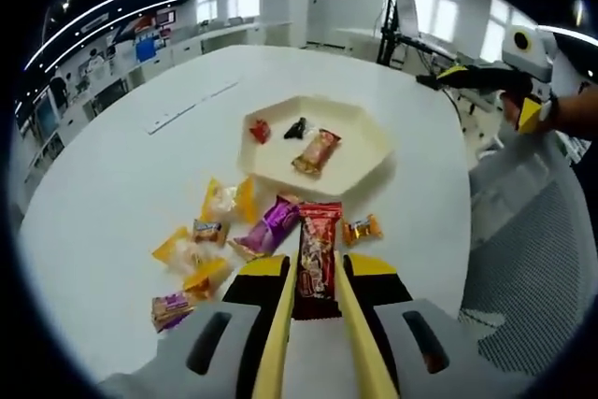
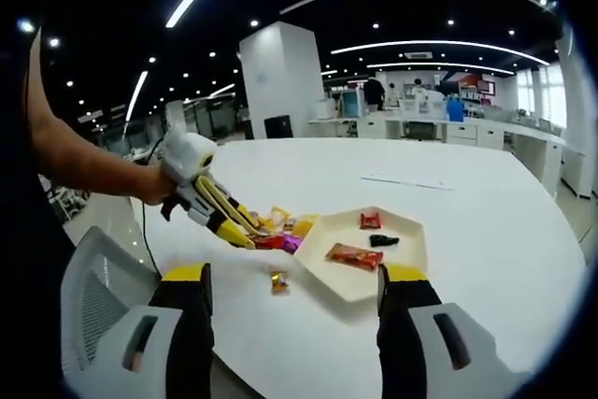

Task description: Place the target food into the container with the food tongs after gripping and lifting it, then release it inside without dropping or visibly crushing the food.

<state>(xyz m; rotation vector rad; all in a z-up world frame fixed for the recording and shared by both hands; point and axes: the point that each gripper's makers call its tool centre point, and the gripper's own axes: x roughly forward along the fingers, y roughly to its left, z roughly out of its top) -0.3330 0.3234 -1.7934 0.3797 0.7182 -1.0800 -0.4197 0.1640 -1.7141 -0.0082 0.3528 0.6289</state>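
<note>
In the left gripper view, the left gripper (image 1: 318, 301) reaches low over the white round worktop (image 1: 112, 193), its long yellow jaws narrowed onto a red bar (image 1: 318, 254) in a glossy crinkled wrapper, which lies lengthwise between them. To the left of the jaws, loose wrapped snacks lie scattered: a small brown pack (image 1: 171, 308) nearest, yellow packs (image 1: 227, 199) further out, and a shiny purple pack (image 1: 269, 226) just beside the red bar's far end. Just right of the jaws lies a small gold candy (image 1: 361, 228). Beyond the jaw tips sits the tray (image 1: 369, 151), a pale shallow hexagon with a raised rim, holding a small red candy (image 1: 260, 130), a black candy (image 1: 296, 127) and an orange-red pack (image 1: 316, 151). Far right, the right gripper (image 1: 467, 75) is held up in a hand (image 1: 512, 111), well clear of the worktop.

In the right gripper view, a bare forearm (image 2: 84, 163) comes in from the left, the hand (image 2: 154, 186) wrapped round the left gripper's (image 2: 245, 235) white body, which slants down so its yellow jaws meet the snack pile. The right gripper's own jaws (image 2: 294, 296) stand wide apart with nothing between them; the gold candy (image 2: 277, 280) lies on the worktop ahead, between them, and the tray (image 2: 350, 289) is ahead towards the right jaw. A grey mesh chair back (image 2: 98, 296) lies left of the left jaw.
</note>
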